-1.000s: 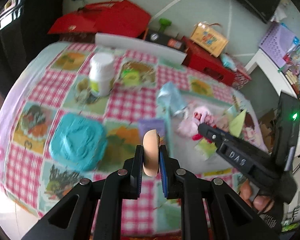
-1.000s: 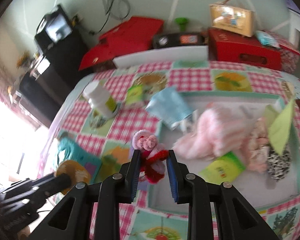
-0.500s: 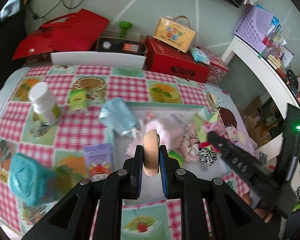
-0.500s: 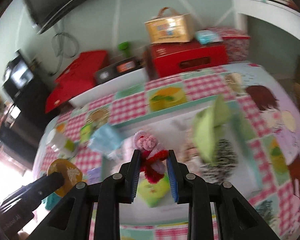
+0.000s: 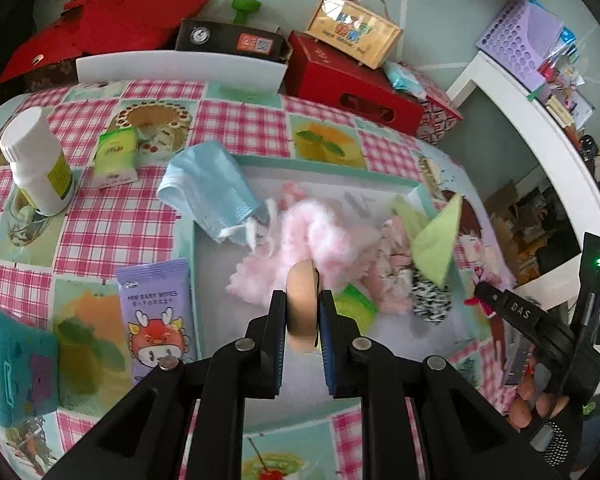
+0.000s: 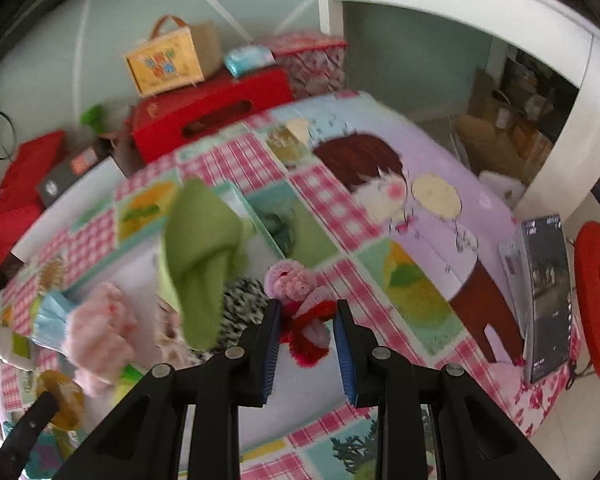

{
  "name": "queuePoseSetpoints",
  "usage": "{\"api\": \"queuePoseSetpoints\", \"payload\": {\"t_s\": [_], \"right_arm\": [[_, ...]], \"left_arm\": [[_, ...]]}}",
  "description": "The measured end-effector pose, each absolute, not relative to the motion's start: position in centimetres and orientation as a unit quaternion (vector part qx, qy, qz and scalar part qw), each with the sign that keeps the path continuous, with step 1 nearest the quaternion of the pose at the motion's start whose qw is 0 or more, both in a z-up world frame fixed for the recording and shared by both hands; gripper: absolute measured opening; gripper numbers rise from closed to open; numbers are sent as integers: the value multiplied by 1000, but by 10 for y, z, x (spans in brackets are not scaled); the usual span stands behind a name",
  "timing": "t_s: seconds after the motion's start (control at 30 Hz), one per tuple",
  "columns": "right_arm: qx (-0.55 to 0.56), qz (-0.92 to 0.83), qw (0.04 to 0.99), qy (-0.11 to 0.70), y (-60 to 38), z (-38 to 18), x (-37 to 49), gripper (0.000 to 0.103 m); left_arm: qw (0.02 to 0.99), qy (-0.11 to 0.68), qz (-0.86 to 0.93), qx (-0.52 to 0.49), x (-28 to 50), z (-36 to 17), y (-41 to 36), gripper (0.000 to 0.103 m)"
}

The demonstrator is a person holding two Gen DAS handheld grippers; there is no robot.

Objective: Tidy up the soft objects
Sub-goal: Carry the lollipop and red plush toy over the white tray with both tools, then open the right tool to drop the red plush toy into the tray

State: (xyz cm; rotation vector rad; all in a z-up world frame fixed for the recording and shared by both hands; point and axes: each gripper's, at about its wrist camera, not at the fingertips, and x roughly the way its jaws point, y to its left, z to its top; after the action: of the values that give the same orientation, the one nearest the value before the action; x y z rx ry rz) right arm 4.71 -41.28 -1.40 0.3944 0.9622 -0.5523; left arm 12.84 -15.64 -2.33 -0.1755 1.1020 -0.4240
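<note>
My left gripper [image 5: 302, 314] is shut on a tan round puff [image 5: 300, 280], held edge-on above the near part of a teal-rimmed tray [image 5: 308, 162]. The tray holds a pink fluffy piece [image 5: 316, 236], a green cloth [image 5: 436, 240] and a zebra-patterned piece [image 5: 430, 300]. A blue cloth [image 5: 210, 192] lies over its left rim. My right gripper [image 6: 307, 312] is shut on a pink and red chenille toy [image 6: 290, 280], over the tray's right end beside the green cloth [image 6: 200, 248]. The puff [image 6: 60, 398] also shows at lower left there.
On the checked tablecloth left of the tray stand a white bottle [image 5: 36, 164], a green tissue pack [image 5: 114, 156], a purple baby wipes pack [image 5: 154, 312] and a teal soft item [image 5: 8, 364]. Red boxes [image 5: 352, 80] sit behind the table. A dark box [image 6: 548, 288] leans at the right edge.
Both grippers moved right over the table. The left one went from above the teal item to the tray. The right one crossed the tray to its right end and rolled. Both kept their loads.
</note>
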Motion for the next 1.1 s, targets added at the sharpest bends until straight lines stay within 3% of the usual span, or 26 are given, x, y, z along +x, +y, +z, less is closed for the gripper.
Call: {"api": "queuePoseSetpoints", "payload": {"t_s": [0.37, 0.5, 0.73, 0.87, 1.0, 1.1], "right_arm": [[173, -250, 800, 517, -402, -52, 57, 29], [177, -248, 801, 515, -402, -54, 55, 30], [190, -243, 807, 504, -401, -47, 52, 32], [195, -251, 806, 499, -402, -44, 51, 47], [197, -254, 808, 494, -405, -43, 51, 50], [200, -251, 808, 493, -404, -43, 52, 63]], "left_arm": [[811, 554, -182, -52, 135, -52, -161, 17], [811, 556, -179, -42, 134, -53, -163, 38], [817, 550, -171, -37, 131, -49, -158, 48], [818, 549, -168, -45, 131, -47, -154, 49], [816, 552, -163, -56, 132, -49, -150, 49], [813, 557, -159, -66, 134, -51, -146, 50]]}}
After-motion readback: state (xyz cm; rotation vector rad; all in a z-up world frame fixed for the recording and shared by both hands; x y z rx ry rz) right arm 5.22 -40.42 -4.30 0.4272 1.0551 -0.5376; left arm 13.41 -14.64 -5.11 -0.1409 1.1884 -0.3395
